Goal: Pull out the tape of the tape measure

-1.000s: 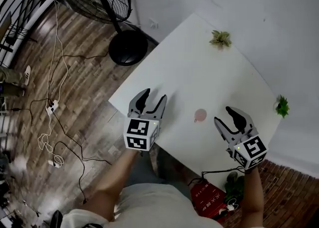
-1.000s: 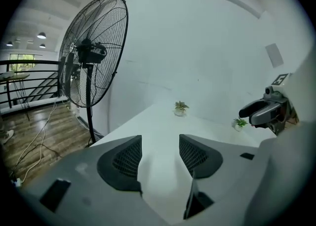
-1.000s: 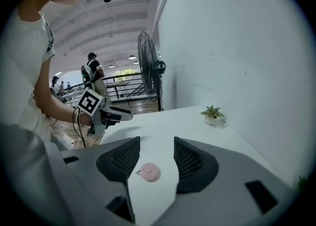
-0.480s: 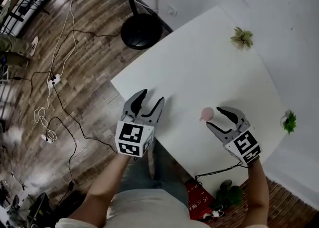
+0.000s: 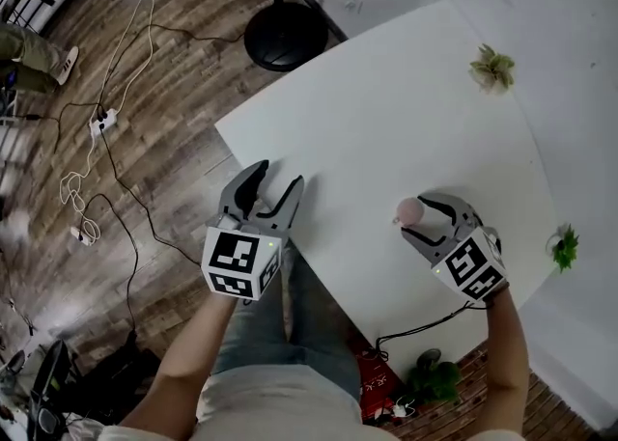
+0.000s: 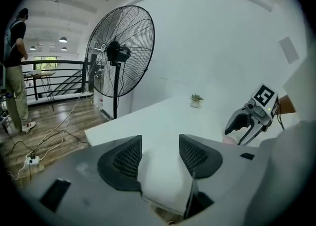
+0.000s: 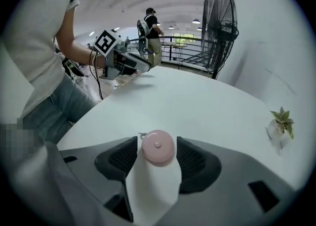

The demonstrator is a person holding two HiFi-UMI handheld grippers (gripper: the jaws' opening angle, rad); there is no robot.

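A small round pink tape measure [image 5: 409,209] lies flat on the white table [image 5: 386,111] near its front right edge. My right gripper [image 5: 417,218] is open, with one jaw on either side of the tape measure. In the right gripper view the pink disc [image 7: 158,147] sits between the pads with narrow gaps, and its small metal tab [image 7: 142,134] points left. My left gripper [image 5: 277,176] stands open and empty over the table's front left edge. In the left gripper view nothing lies between the left gripper's [image 6: 160,153] jaws, and the right gripper [image 6: 245,121] shows at the far right.
A standing fan's black base [image 5: 283,36] is on the wooden floor beyond the table's left corner. Small potted plants [image 5: 492,68] [image 5: 565,246] sit at the far and right sides. Cables [image 5: 97,130] trail across the floor. A person [image 6: 15,71] stands far off.
My right gripper has moved forward and left until the pink tape measure sits between its jaws. The left gripper has shifted slightly left and stays open.
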